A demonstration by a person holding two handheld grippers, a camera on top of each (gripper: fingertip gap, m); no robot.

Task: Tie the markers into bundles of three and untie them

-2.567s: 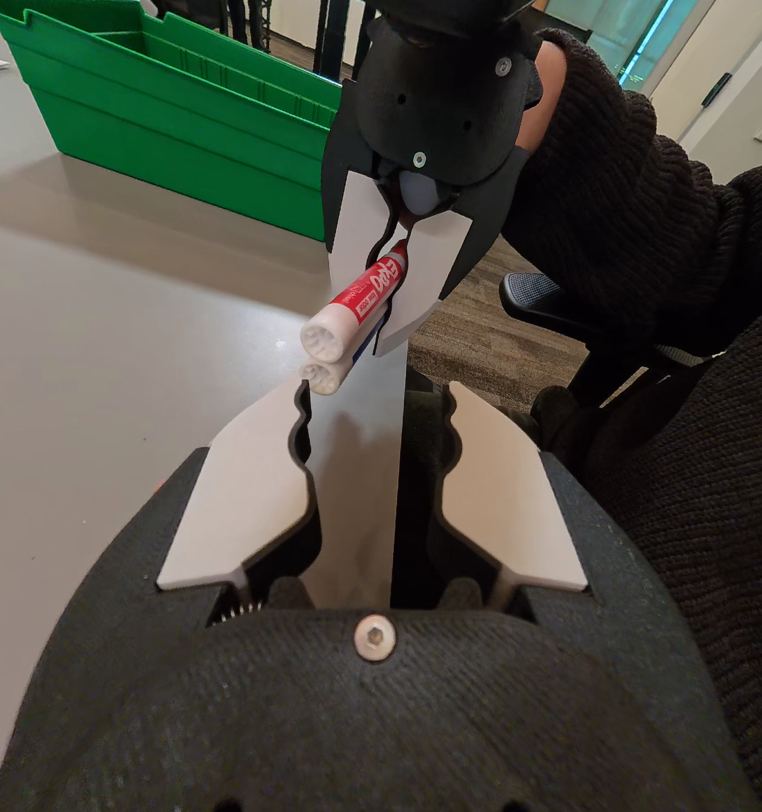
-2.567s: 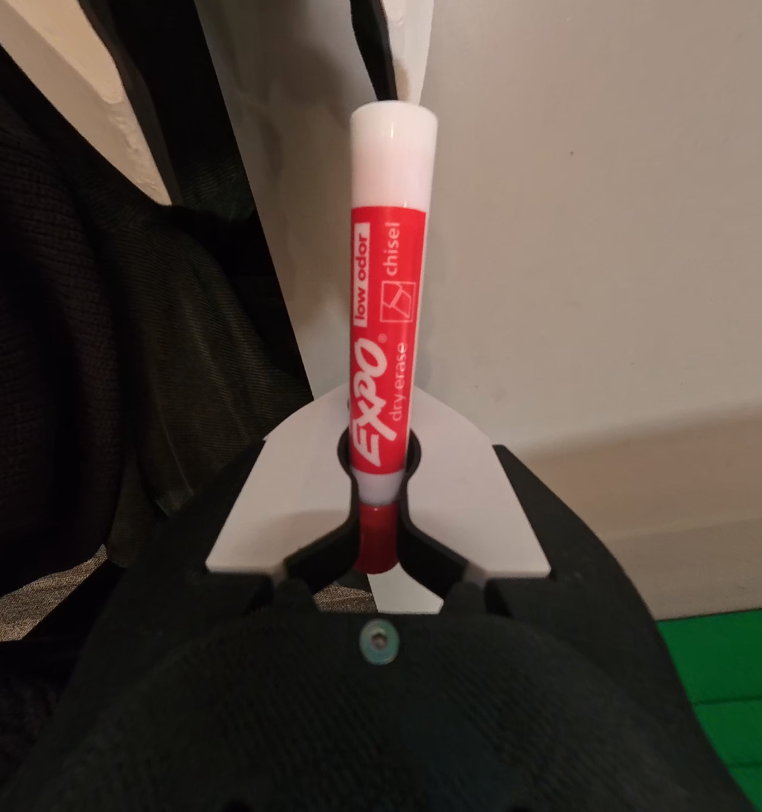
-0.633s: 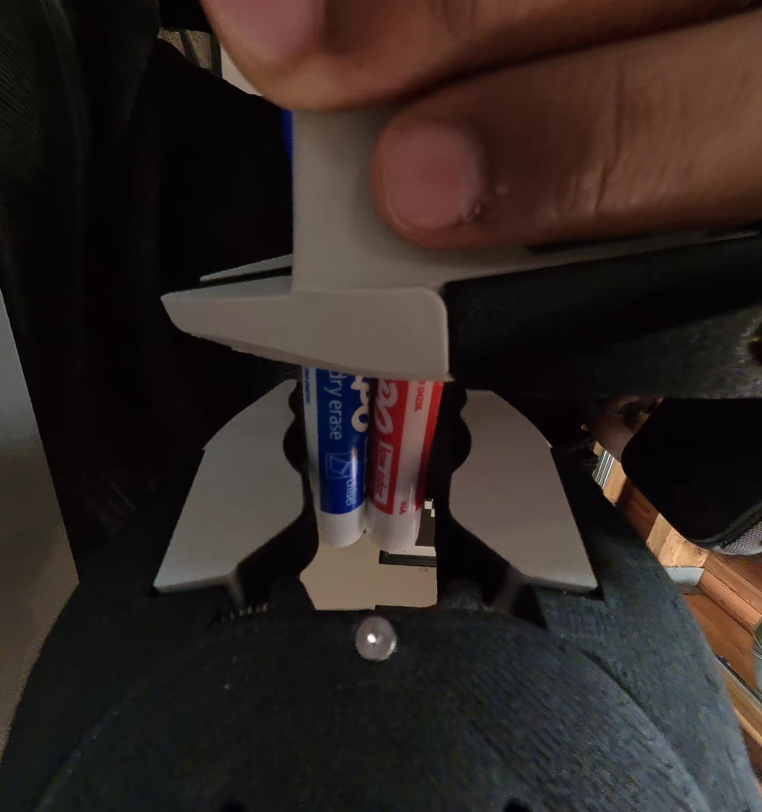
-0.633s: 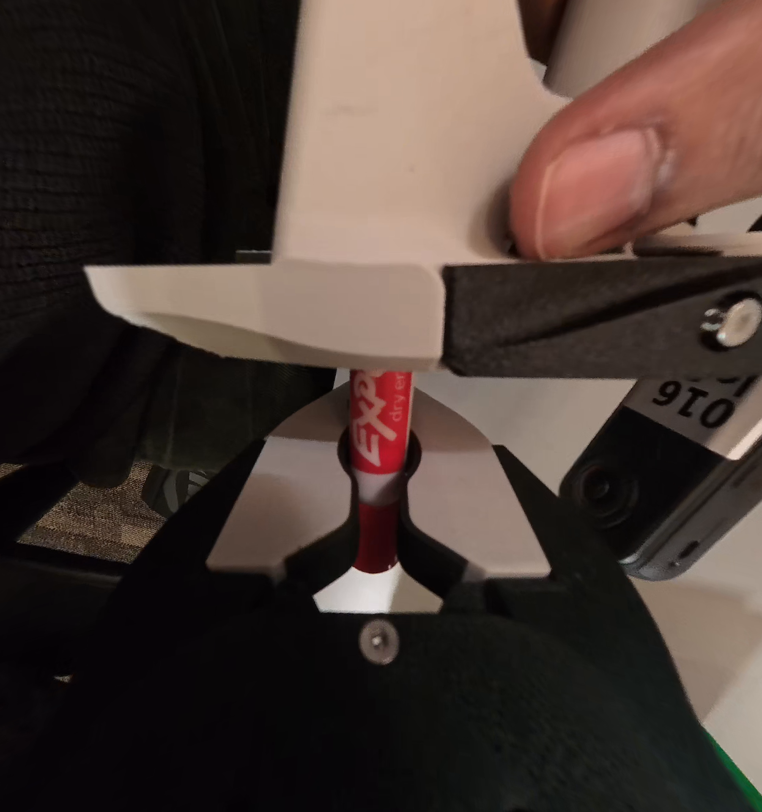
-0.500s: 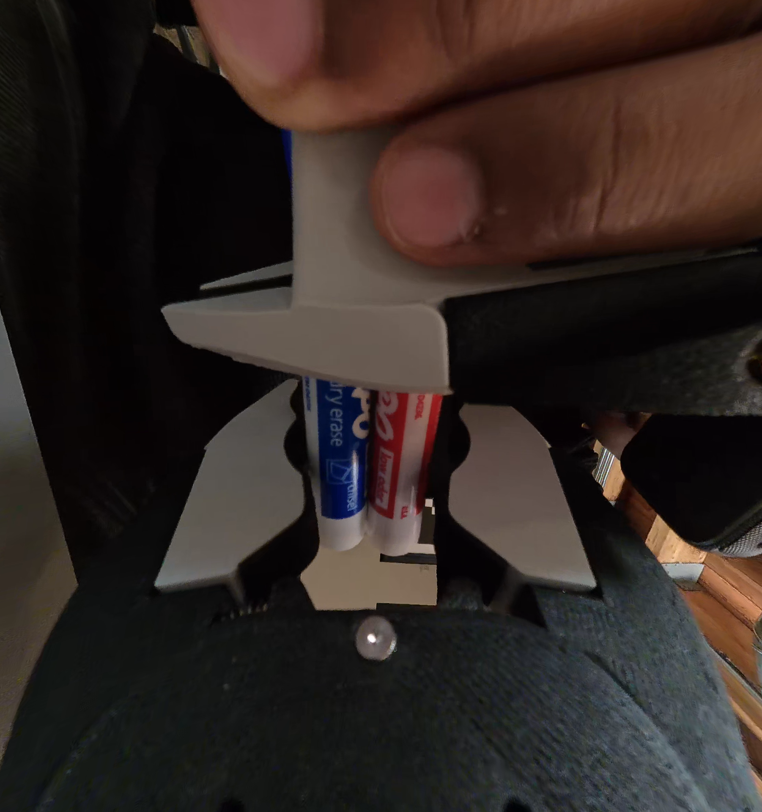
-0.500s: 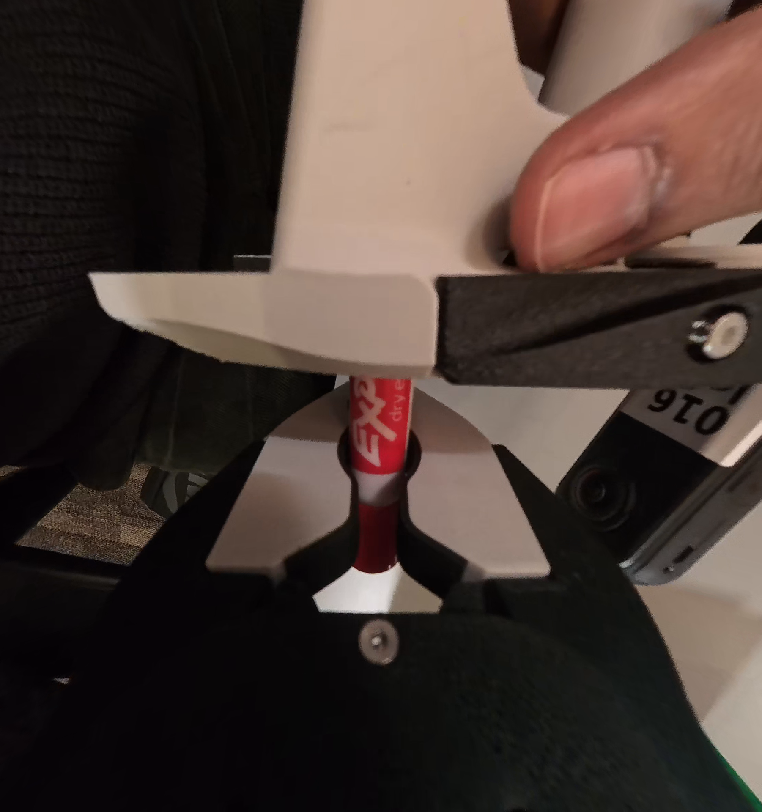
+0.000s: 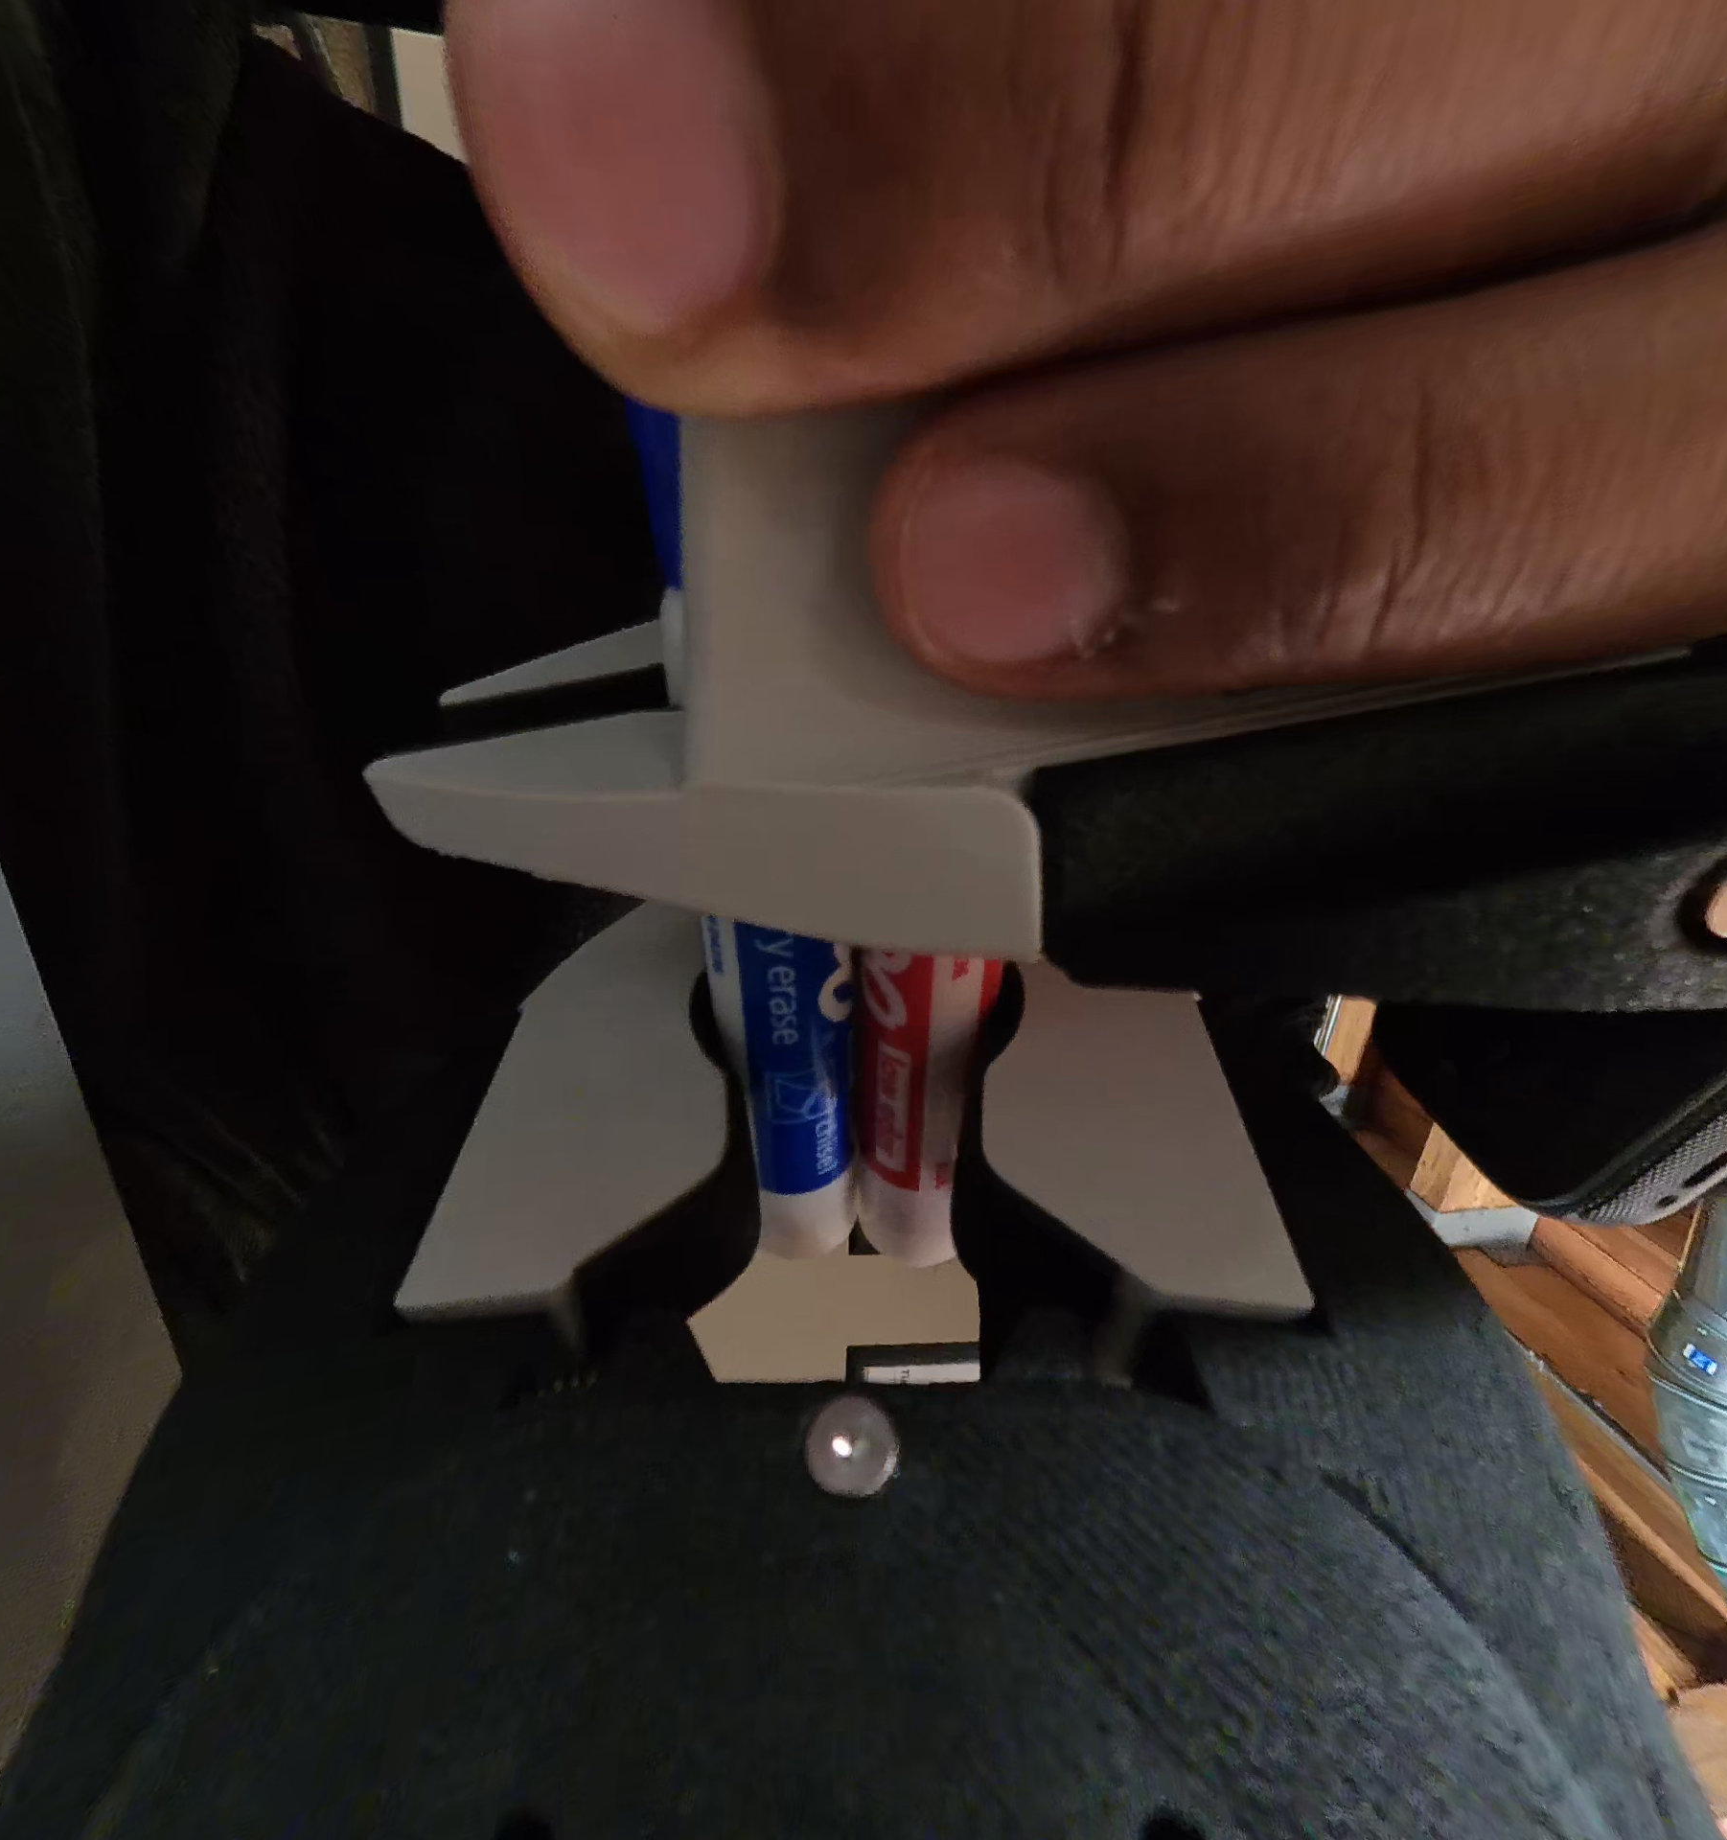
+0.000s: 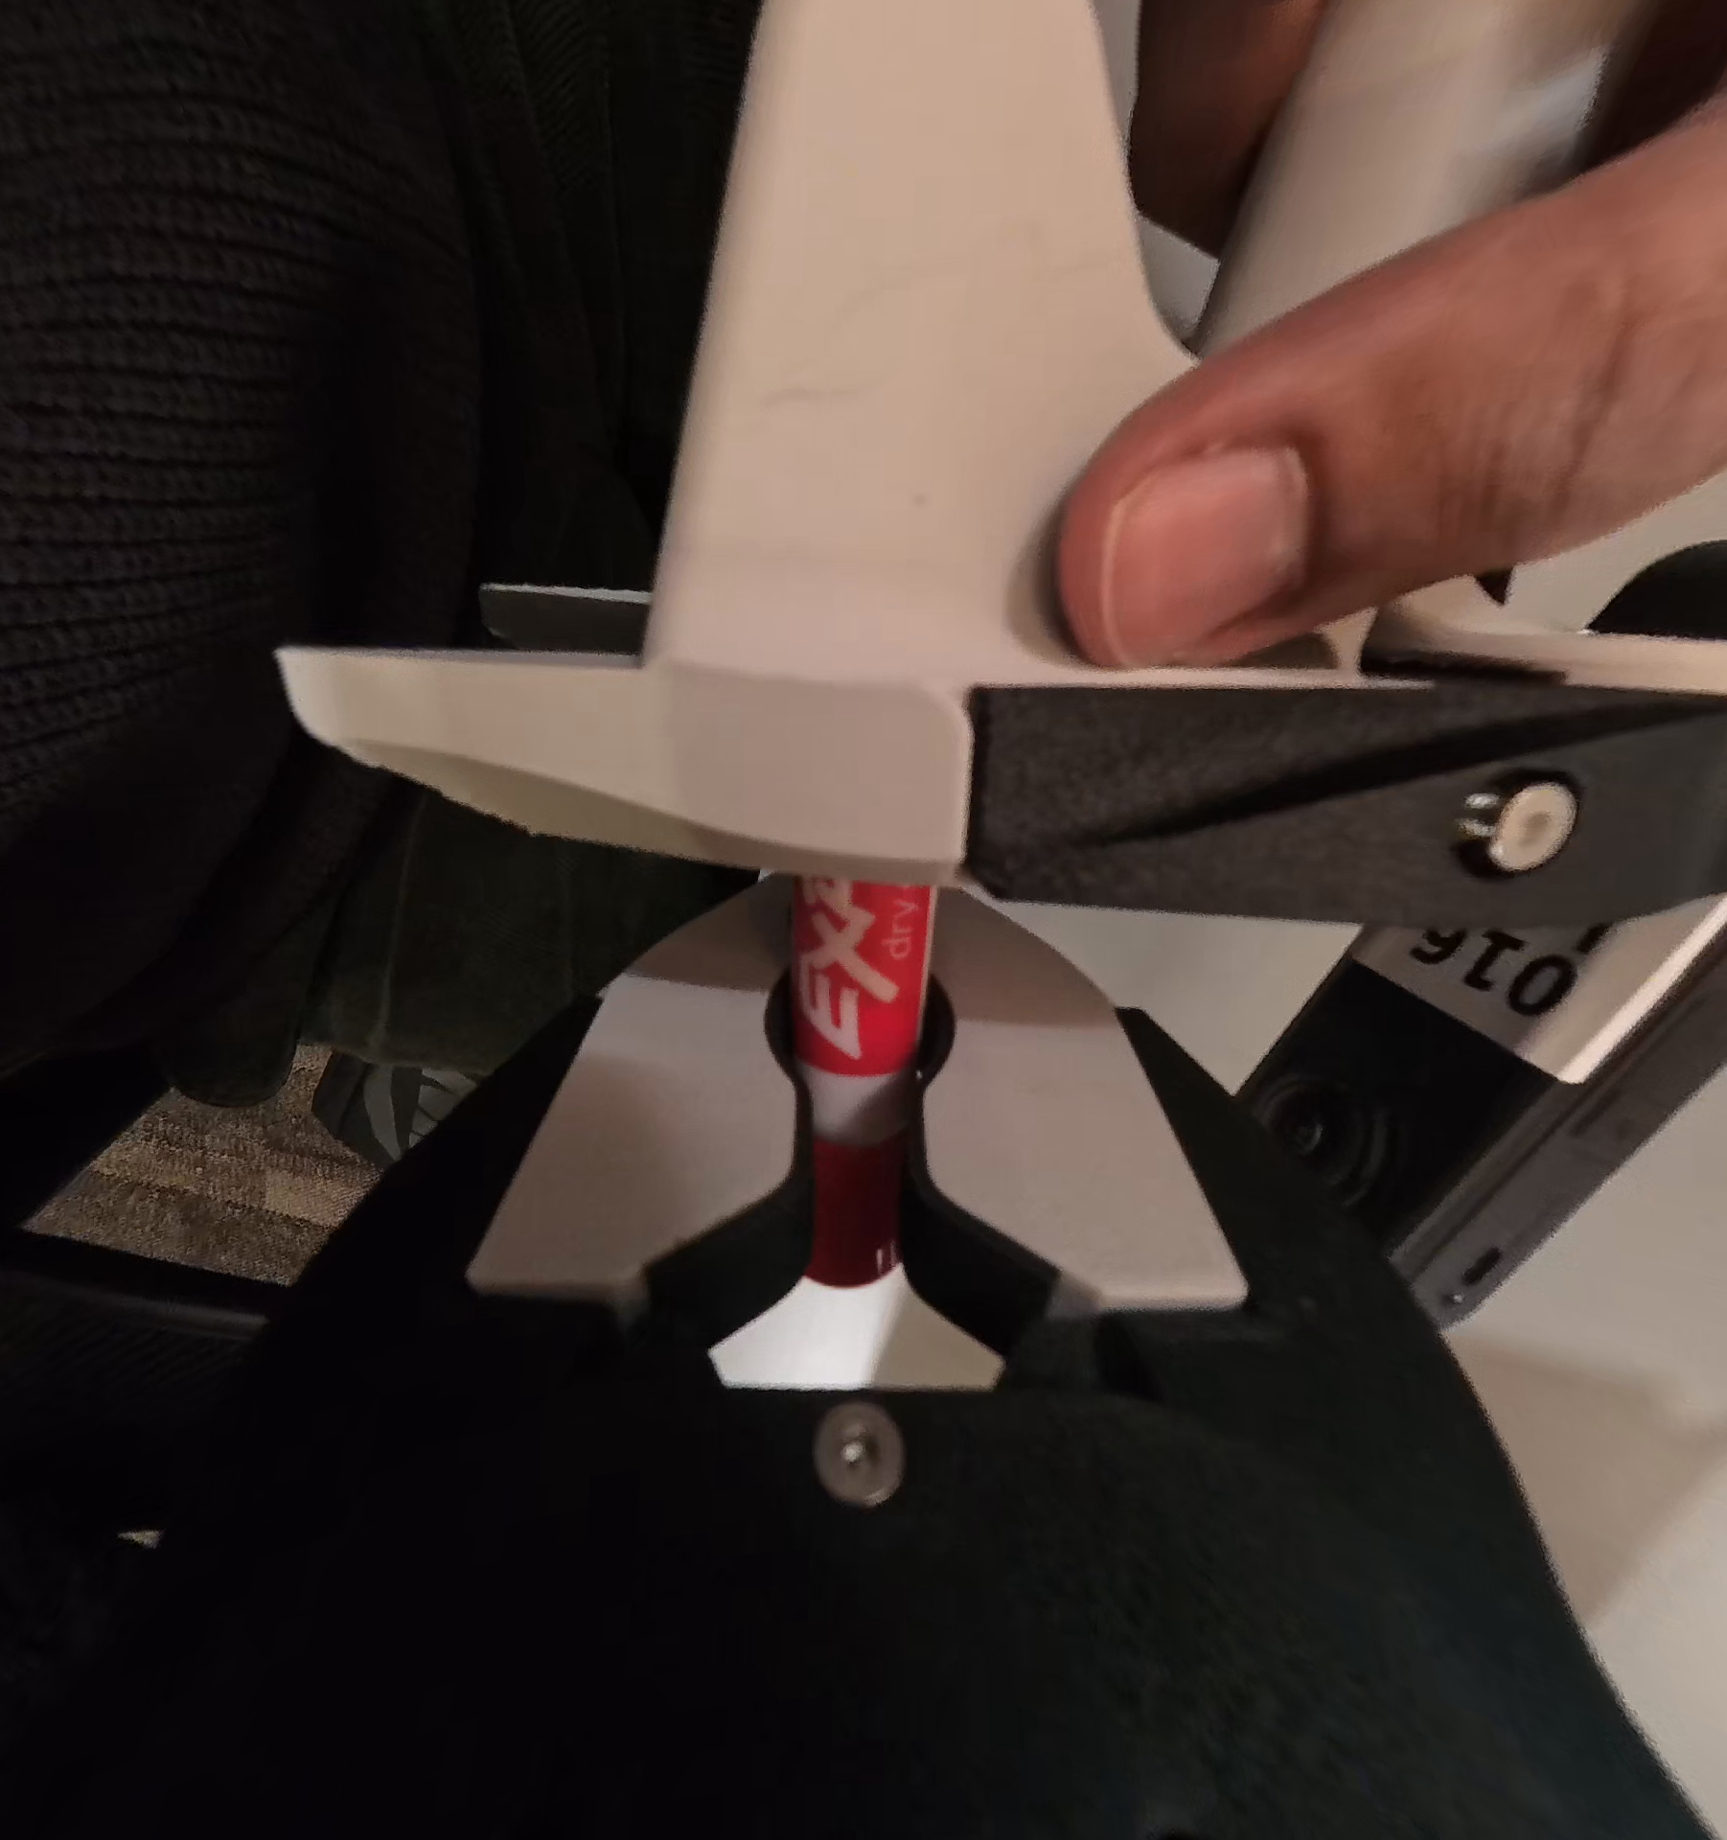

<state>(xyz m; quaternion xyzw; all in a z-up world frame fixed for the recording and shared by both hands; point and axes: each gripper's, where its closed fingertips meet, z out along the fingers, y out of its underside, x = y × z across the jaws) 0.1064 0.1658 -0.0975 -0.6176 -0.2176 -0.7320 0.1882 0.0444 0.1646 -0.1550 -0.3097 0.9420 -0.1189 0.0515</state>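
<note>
Two round plastic marker pens, one blue (image 7: pixel 800 1095) and one red (image 7: pixel 914 1095), sit side by side, squeezed by the left tool (image 7: pixel 855 1105). The right tool (image 8: pixel 860 1075) grips the red pen's other end, so both share it.

left gripper (image 7: pixel 855 1125): closed on blue marker (image 7: pixel 795 1105) and red marker (image 7: pixel 914 1105), side by side | right gripper (image 7: pixel 700 846): crosses above; grip seemingly hidden | hand (image 7: pixel 1188 299): on it

Two dry-erase markers, held side by side

Blue marker (image 7: pixel 802 1085) and red marker (image 7: pixel 914 1095), white-ended barrels touching, lying lengthwise between the grey fingers; red marker's cap end (image 8: pixel 855 1220) pinched in the other pair.
</note>
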